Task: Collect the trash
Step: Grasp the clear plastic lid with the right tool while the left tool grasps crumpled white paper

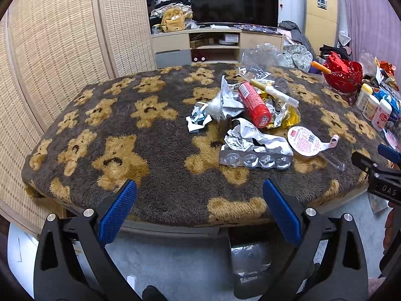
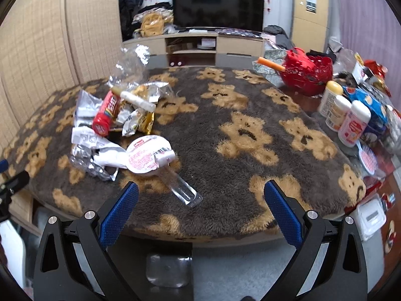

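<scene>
A heap of trash lies on the bear-pattern blanket (image 1: 155, 135) over the table. It holds a red tube (image 1: 253, 101), a white pen-like tube (image 1: 275, 92), crumpled wrappers (image 1: 248, 138), an empty blister pack (image 1: 255, 160), a round peeled lid (image 1: 304, 141) and a clear plastic bag (image 1: 263, 57). The same lid (image 2: 147, 156), red tube (image 2: 106, 114) and a clear plastic sleeve (image 2: 183, 188) show in the right wrist view. My left gripper (image 1: 199, 200) is open and empty at the near table edge. My right gripper (image 2: 200, 202) is open and empty, just right of the sleeve.
A red basket (image 2: 305, 72) with an orange stick, several small bottles (image 2: 351, 123), a blue packet (image 2: 371, 102) and a pink brush (image 2: 367, 158) stand along the right side. A bin (image 2: 170, 268) with a clear liner sits on the floor below the table edge. A TV stands behind.
</scene>
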A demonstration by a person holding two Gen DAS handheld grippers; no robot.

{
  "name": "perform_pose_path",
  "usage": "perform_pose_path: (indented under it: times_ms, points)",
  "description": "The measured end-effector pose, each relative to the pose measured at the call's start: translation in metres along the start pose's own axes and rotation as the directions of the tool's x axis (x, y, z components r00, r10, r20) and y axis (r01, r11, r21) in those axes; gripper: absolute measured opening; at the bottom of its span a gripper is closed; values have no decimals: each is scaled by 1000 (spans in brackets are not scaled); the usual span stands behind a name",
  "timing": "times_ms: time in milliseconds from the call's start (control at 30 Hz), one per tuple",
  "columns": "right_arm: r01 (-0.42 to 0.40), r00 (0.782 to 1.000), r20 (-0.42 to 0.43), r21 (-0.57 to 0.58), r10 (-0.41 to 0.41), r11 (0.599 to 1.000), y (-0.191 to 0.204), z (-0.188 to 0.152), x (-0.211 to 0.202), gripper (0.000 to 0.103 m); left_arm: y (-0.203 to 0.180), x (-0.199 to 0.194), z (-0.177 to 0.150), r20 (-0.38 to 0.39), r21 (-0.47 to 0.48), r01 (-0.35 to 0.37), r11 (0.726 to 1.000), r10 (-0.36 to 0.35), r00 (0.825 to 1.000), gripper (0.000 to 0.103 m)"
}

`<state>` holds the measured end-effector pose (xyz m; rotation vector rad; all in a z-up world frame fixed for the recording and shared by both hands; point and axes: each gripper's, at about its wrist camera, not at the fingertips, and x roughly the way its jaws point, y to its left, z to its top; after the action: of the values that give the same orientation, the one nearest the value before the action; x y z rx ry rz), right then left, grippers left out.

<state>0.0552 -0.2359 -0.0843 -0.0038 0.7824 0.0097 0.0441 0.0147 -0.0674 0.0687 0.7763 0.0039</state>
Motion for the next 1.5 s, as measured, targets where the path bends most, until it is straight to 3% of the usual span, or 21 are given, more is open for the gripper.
perform_pose_path:
  times_ms: [167, 333, 500, 600, 800, 867, 1033, 1233, 1433, 1500]
  points:
    - [-88, 995, -54, -39, 86, 995, 12, 4, 25, 90, -2, 10, 6, -12, -8, 13, 1000, -13, 1000, 94]
    - [-62, 997, -57, -137, 55, 989, 26, 12, 49, 89, -10, 28, 12, -48, 1, 29, 1000, -29, 998, 89]
    - [-72, 994, -99, -169, 56, 983, 28, 14, 70, 88, -16, 45, 13, -81, 23, 35, 999, -33, 996, 87]
    - [-85, 990, -126, -166, 64, 982, 26, 12, 77, 82, -21, 56, 14, -105, 20, 63, 998, -60, 993, 87]
    - [-135, 981, -157, -164, 109, 977, 26, 10, 81, 56, -30, 67, 20, -121, -2, 109, 994, -108, 987, 87]
    - [-152, 978, -166, -173, 123, 973, 29, 9, 78, 33, -30, 68, 23, -115, -12, 110, 994, -111, 987, 87]
    - [-214, 962, -198, -129, 186, 968, 23, 7, 75, 19, -30, 71, 39, -86, -20, 130, 991, -132, 988, 84]
    - [-237, 957, -195, -104, 214, 966, 18, 8, 73, 18, -32, 81, 60, -73, -12, 157, 988, -157, 985, 73]
    - [-245, 957, -185, -94, 225, 965, 17, 12, 71, 18, -41, 95, 70, -88, 44, 171, 984, -166, 982, 48]
    - [-248, 955, -190, -92, 227, 964, 16, 13, 72, 18, -44, 98, 69, -101, 61, 174, 983, -168, 981, 36]
